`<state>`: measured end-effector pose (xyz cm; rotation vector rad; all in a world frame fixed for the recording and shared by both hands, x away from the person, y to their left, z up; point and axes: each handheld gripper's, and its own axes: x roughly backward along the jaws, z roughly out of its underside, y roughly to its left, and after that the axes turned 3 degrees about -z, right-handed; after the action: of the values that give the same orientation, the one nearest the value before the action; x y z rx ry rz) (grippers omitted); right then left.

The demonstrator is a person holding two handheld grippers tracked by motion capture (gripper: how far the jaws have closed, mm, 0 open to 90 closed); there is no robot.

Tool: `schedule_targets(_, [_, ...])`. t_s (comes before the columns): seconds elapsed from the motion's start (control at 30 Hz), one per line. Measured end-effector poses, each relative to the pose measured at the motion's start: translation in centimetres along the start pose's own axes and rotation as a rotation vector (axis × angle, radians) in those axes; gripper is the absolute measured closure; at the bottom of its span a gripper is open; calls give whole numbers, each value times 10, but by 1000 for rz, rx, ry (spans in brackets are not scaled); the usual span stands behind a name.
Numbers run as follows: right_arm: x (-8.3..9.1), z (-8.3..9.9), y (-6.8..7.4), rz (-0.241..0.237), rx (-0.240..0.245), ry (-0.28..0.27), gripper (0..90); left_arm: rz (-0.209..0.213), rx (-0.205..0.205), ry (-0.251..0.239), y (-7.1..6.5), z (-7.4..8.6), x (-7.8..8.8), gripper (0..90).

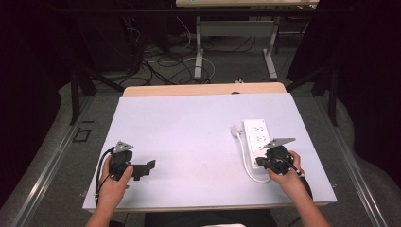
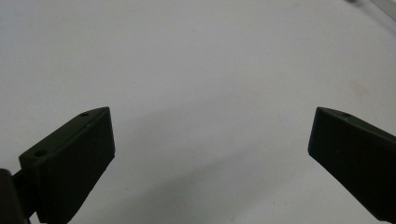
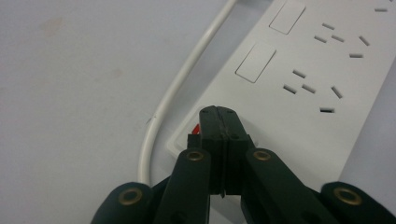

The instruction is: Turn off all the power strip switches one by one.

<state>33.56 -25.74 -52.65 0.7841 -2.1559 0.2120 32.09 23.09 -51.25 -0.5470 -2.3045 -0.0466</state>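
Note:
A white power strip [image 1: 256,135] lies on the right half of the table, its white cable [image 1: 246,163] looping along its left side to a plug [image 1: 236,129]. In the right gripper view the strip [image 3: 303,60] shows sockets and white switches. My right gripper [image 3: 219,116] is shut, jaws pressed together with nothing between them, and its tip rests at a red switch [image 3: 196,128] on the strip's near end. From above, the right gripper [image 1: 260,163] sits over that end. My left gripper [image 1: 144,169] lies at the table's left front, open [image 2: 210,135] over bare tabletop.
The pale table [image 1: 189,123] has a wooden strip along its far edge. Beyond it on the floor lie tangled cables [image 1: 161,64] and the legs of another table [image 1: 198,52]. Dark curtains hang on both sides.

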Motion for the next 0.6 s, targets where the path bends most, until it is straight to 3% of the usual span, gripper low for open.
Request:
schedule_targets(0.03, [1, 0, -1, -11, -8, -19, 900, 0, 0, 0, 0, 0, 0, 6])
schedule_targets(0.6, [5, -1, 3, -8, -13, -11, 900, 2, 9, -10, 1, 0, 0, 7])
